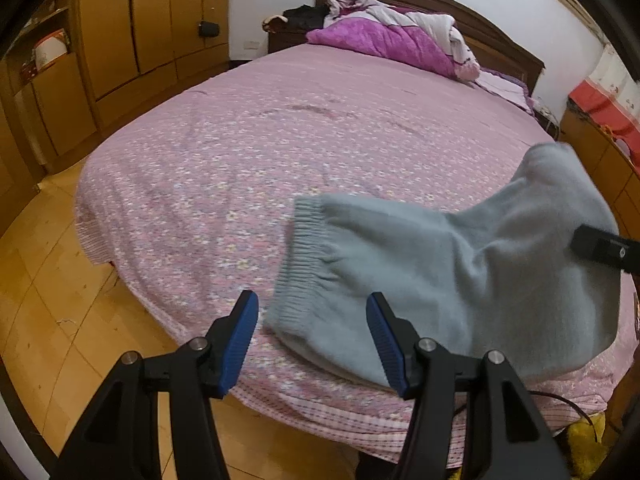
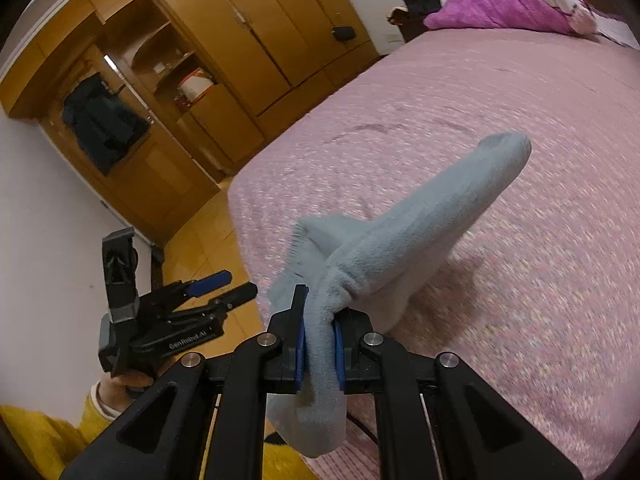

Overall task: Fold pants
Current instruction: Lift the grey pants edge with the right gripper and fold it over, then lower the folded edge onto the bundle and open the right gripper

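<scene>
Light grey-blue fleece pants (image 1: 440, 272) with a ribbed waistband hang lifted over the near right part of the bed. In the right wrist view my right gripper (image 2: 320, 320) is shut on a bunched fold of the pants (image 2: 420, 216), and one leg sticks out above the sheet. Only the right gripper's black body (image 1: 600, 248) shows at the left wrist view's right edge. My left gripper (image 1: 312, 300) stands open near the bed's front edge, beside the waistband corner, its blue pads holding nothing. From the right it appears as the left gripper (image 2: 230, 286), held by a hand (image 2: 128, 380) in a yellow sleeve.
The bed (image 1: 280, 140) has a pink flowered sheet, with a purple quilt (image 1: 384, 40) heaped by the headboard. Wooden wardrobes (image 1: 132, 28) line the left wall across a strip of wooden floor (image 1: 48, 280). A cabinet with red cloth (image 1: 600, 112) stands at the right.
</scene>
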Available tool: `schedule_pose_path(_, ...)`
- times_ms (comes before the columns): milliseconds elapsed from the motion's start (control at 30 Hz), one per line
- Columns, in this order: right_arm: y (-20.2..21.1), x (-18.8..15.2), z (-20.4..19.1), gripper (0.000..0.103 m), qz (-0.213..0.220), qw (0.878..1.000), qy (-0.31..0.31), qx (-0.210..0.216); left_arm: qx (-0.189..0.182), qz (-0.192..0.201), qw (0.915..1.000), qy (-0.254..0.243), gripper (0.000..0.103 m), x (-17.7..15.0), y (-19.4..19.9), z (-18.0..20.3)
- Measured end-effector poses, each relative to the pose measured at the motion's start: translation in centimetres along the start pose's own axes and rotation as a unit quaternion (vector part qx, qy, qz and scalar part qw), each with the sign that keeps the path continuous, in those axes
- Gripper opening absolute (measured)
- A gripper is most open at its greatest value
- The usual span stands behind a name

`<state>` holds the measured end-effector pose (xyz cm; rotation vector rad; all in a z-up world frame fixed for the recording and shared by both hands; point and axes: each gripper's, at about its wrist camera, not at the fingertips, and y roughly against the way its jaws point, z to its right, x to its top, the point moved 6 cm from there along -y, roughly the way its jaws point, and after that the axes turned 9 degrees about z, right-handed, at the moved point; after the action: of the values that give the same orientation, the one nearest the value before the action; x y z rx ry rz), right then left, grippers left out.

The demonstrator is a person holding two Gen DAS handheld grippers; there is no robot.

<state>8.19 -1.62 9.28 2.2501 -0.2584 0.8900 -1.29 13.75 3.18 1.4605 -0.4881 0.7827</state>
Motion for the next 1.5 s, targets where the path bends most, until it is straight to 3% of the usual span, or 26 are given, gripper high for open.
schedule_pose_path(300, -4.2, 1.0, -3.5, 0.004, -0.027, 0.999, 0.028, 0.027, 0.027, 0.003, 0.9993, 0.027, 0.060, -0.1, -0.2, -3.5)
schedule_pose_path(933, -14.1, -1.0, -4.3, 0.005, -0.102, 0.993, 0.019, 0.048, 0.045, -0.016, 0.9974, 0.053, 0.060, -0.4, -3.6, -8.0)
schedule_pose_path(1067, -16.1, -0.9, -4.2, 0.012, -0.105, 0.993, 0.010, 0.054, 0.051, -0.018, 0.9969, 0.057, 0.060, -0.4, -3.7, -8.8)
schedule_pose_path(1133, -16.5, -0.9, -4.2, 0.021, -0.105, 0.992, -0.001, 0.063, 0.055, -0.018, 0.9968, 0.055, 0.060, -0.2, -3.7, -9.2)
schedule_pose_path(1300, -16.6, -0.7, -4.9, 0.027, -0.100, 0.992, -0.005, 0.083, 0.059, -0.013, 0.9967, 0.054, 0.060, 0.3, -3.5, -9.4)
schedule_pose_path(1500, -14.6, -0.2, -4.9, 0.034, -0.082, 0.994, 0.011, 0.078, 0.022, -0.006, 0.9980, 0.059, 0.060, 1.2, -3.0, -8.0)
